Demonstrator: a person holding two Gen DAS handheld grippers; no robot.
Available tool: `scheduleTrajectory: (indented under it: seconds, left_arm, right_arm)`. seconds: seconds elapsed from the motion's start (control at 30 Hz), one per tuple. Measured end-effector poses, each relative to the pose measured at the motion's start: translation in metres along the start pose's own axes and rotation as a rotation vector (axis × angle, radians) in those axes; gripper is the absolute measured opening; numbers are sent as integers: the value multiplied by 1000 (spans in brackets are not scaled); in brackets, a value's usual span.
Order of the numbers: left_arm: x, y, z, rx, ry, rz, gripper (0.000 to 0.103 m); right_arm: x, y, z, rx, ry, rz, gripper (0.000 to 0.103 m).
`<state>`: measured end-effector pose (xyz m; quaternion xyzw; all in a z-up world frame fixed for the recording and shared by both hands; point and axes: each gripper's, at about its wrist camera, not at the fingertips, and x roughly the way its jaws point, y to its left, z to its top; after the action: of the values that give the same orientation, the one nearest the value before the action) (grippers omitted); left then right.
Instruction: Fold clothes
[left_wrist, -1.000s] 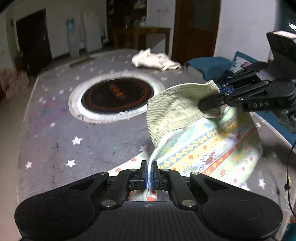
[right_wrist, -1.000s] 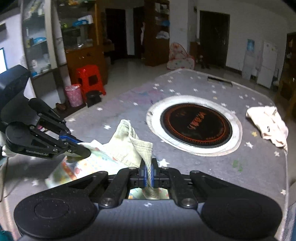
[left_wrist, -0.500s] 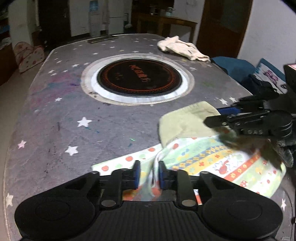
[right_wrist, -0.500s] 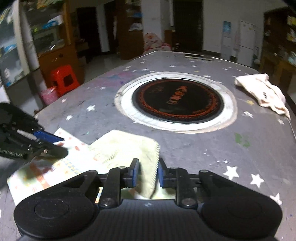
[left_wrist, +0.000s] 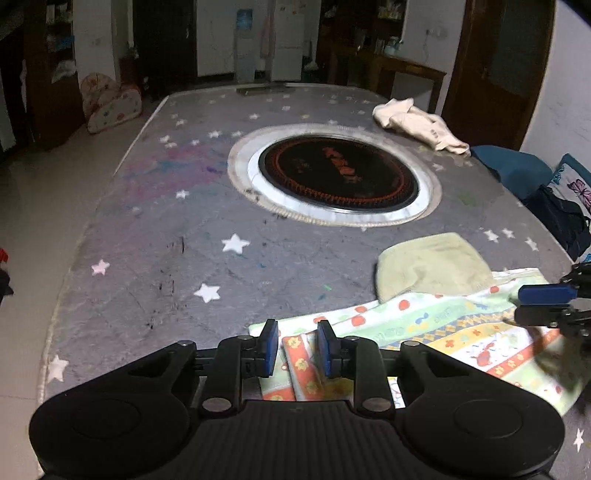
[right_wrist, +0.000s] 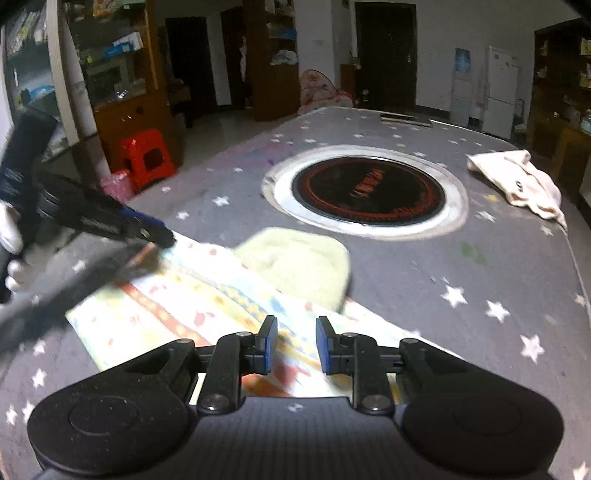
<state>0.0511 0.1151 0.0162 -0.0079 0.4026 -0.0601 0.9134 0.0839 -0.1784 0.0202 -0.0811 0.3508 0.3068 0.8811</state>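
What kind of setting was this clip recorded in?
Most likely a home living or dining room: a large table with a built-in round cooktop, a white fridge, and cluttered shelves.

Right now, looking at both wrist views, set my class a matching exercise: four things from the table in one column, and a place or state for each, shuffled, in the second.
Column 1
1. patterned garment
2. cream garment
3. black round hotplate
4. left hand-held gripper

Column 2
A. crumpled at the far right side of the table
B. open, nothing between its fingers
C. set into the middle of the table
D. lying flat at the near edge, with a pale green band

Pairs: 1-D, 2-A, 3-C, 4-B
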Motion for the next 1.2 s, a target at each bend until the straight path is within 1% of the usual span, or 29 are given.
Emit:
scheduleTrajectory:
  seconds: [0.07, 0.13, 0.17, 0.2, 0.23, 0.3, 0.37, 0.4, 0.43, 0.47, 0.5, 0.57, 0.63, 0.73, 0.77, 0.83, 0.87, 0.9, 0.97, 1.03, 1.07, 1.13, 1.2]
  left_arm:
    - [-3, -1, -1, 14, -4, -21, 29]
    - [-2, -3, -2, 24, 1, -30, 32]
    - [-1, -3, -3, 30, 5, -33, 38]
    - [1, -3, -4, 34, 9, -35, 42]
    - [3, -3, -4, 35, 13, -32, 46]
    - [7, -3, -6, 34, 19, -27, 46]
    - [10, -2, -7, 36, 22, -35, 40]
    - [11, -2, -8, 40, 22, -42, 34]
    - [11, -3, -8, 45, 20, -48, 17]
    - [11, -3, -8, 51, 17, -51, 10]
    - [9, -4, -8, 55, 10, -48, 9]
    - [6, -6, -5, 60, -11, -37, 7]
    - [2, -7, -2, 66, -31, -25, 6]
    - [-3, -10, 2, 74, -62, -8, 6]
    - [-5, -11, 4, 77, -72, -2, 7]
    - [4, -14, 3, 92, -35, 19, 7]
    - [6, -16, 3, 94, -27, 14, 12]
    - [5, -19, 4, 93, -28, 1, 12]
    - [4, -25, 4, 90, -29, -25, 18]
    - [2, -32, 5, 88, -31, -51, 22]
    - [2, -35, 6, 86, -32, -64, 22]
    - [0, -41, 6, 84, -33, -90, 22]
    - [-1, -47, 7, 81, -35, -116, 22]
  right_arm:
    - [-3, -1, -4, 1, 10, -6, 24]
    - [-5, -2, -9, 2, 19, -12, 30]
    - [-4, -5, -10, 2, 24, -16, 40]
    - [-2, -9, -10, 3, 29, -21, 46]
    - [0, -12, -10, 2, 32, -22, 46]
    - [5, -14, -11, 12, 43, -17, 46]
    - [10, -16, -12, 25, 57, -8, 44]
    - [11, -15, -13, 19, 62, -10, 37]
    - [12, -14, -13, 11, 62, -16, 31]
    - [12, -12, -13, 3, 62, -23, 17]
    - [11, -10, -12, -5, 61, -29, 10]
    - [7, -6, -10, -30, 40, -41, 1]
    - [1, -2, -6, -62, 10, -60, 1]
    - [-2, -1, 0, -65, -26, -97, 1]
    - [1, -2, 1, -60, -22, -113, 1]
    - [12, -7, 0, -33, 14, -124, 1]
    - [15, -8, -2, -18, 26, -127, 3]
    - [15, -9, -2, -7, 23, -131, 5]
    - [6, -6, -2, 10, -17, -113, 8]
    - [-4, 1, 1, 11, -38, -52, 11]
    - [-6, 5, 2, 11, -41, -24, 14]
    - [-3, 15, 3, 4, -20, 49, 19]
    - [9, 21, 3, 0, 4, 75, 23]
